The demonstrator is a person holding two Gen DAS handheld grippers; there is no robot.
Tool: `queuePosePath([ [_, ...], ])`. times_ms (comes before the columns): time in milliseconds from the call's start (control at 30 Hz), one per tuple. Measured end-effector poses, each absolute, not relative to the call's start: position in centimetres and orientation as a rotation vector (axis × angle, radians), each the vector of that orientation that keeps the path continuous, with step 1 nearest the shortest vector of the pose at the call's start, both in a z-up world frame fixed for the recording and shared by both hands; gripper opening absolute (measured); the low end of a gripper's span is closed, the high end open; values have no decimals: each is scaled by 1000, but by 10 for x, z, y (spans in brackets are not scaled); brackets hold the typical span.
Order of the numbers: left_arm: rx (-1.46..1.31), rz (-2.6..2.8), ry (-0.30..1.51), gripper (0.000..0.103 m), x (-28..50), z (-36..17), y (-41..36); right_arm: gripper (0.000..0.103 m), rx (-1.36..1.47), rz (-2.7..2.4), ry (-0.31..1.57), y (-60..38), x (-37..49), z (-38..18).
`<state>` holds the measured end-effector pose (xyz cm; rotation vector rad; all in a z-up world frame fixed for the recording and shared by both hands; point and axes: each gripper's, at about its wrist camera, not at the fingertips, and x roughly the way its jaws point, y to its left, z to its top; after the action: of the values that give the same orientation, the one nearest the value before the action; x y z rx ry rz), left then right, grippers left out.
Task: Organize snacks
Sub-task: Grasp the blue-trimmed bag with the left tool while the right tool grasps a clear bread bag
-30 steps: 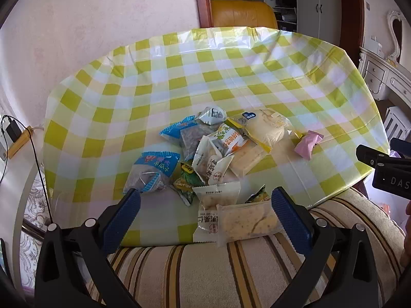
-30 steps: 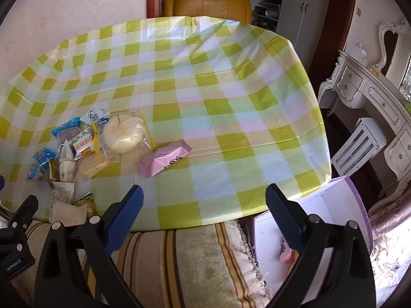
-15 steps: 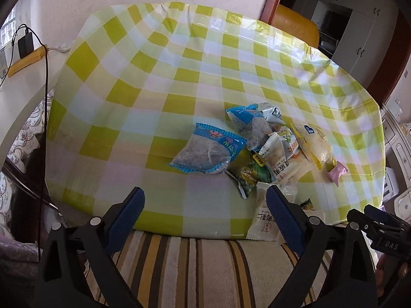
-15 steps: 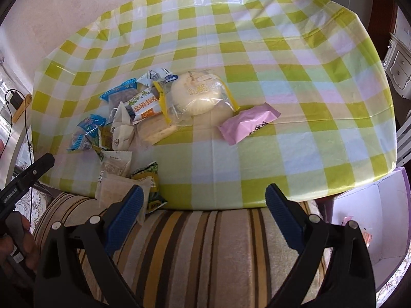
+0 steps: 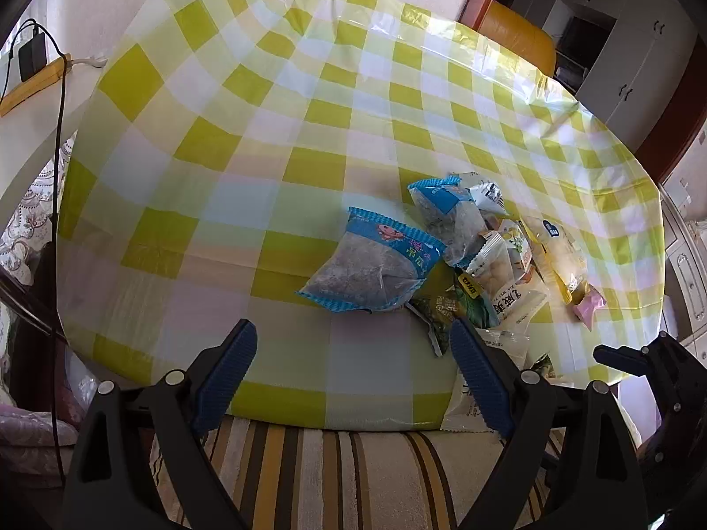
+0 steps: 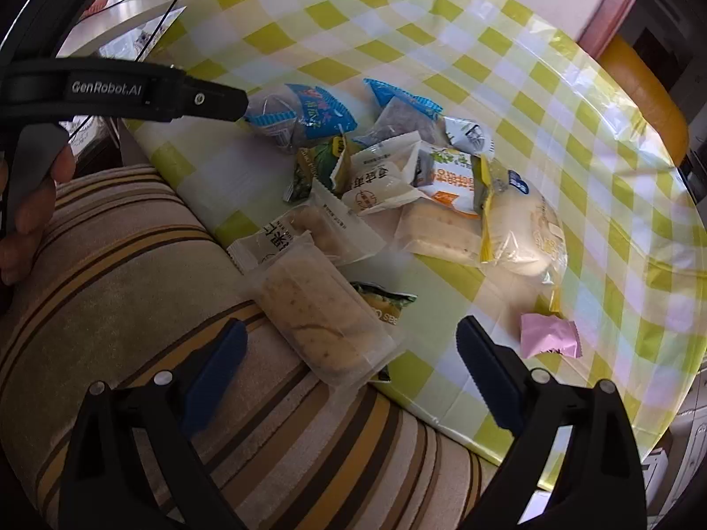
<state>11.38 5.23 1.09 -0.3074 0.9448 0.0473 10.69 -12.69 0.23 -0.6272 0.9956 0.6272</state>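
Several wrapped snacks lie in a heap on the yellow-checked table (image 5: 212, 203). A blue packet (image 5: 375, 265) of dark filling lies just ahead of my left gripper (image 5: 351, 327), whose jaws are closing with nothing between them. A second blue packet (image 5: 446, 207) sits behind it. My right gripper (image 6: 351, 327) is open over the table's near edge. A clear-wrapped crumbly bar (image 6: 318, 309) overhangs that edge, its near end between the fingers, untouched. A pink packet (image 6: 548, 335) lies to the right and a round bun (image 6: 526, 225) further back. The left gripper's finger (image 6: 132, 92) reaches in above the blue packet (image 6: 305, 119).
A striped cushion (image 6: 132, 309) runs along the table's near edge under both grippers. A yellow chair (image 5: 517, 39) stands beyond the far edge. A cable and power strip (image 5: 39, 75) lie on a ledge at the left. A hand (image 6: 26, 203) holds the left gripper.
Both views rolled and swung left. The left gripper now faces the blue packet with its jaws a little narrower. The right gripper came down over the clear-wrapped bar at the heap's near end.
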Motion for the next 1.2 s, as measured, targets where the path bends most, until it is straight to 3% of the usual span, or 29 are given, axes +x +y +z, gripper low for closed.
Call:
queuePosePath([
  [100, -308, 42, 952, 86, 118, 8, 55, 94, -658, 645, 995, -122, 114, -1],
  [300, -273, 23, 962, 88, 138, 6, 55, 78, -667, 692, 1025, -115, 121, -9],
  [367, -256, 18, 969, 89, 148, 4, 54, 66, -651, 710, 1039, -114, 122, -11],
  [433, -249, 11, 978, 89, 158, 1, 53, 61, -643, 705, 1046, -115, 123, -13],
  [633, -241, -19, 1022, 87, 182, -13, 49, 54, -615, 702, 1046, -118, 125, -14],
  [700, -233, -26, 1041, 68, 187, -18, 47, 51, -605, 703, 1040, -119, 124, -13],
  [767, -234, -35, 1045, 61, 188, -20, 45, 42, -595, 703, 1028, -121, 121, -11],
  [800, -224, -36, 1042, 59, 189, -19, 44, 40, -588, 702, 1022, -122, 120, -10],
  [833, -212, -34, 1038, 58, 189, -18, 42, 28, -573, 710, 1022, -123, 120, -9],
  [867, -202, -33, 1031, 54, 188, -17, 40, 23, -566, 702, 1017, -124, 121, -7],
  [967, -183, -23, 1017, 48, 184, -14, 37, 16, -532, 702, 1021, -130, 121, -5],
  [1200, -193, 8, 984, 44, 177, -8, 43, 16, -474, 692, 998, -138, 124, 3],
])
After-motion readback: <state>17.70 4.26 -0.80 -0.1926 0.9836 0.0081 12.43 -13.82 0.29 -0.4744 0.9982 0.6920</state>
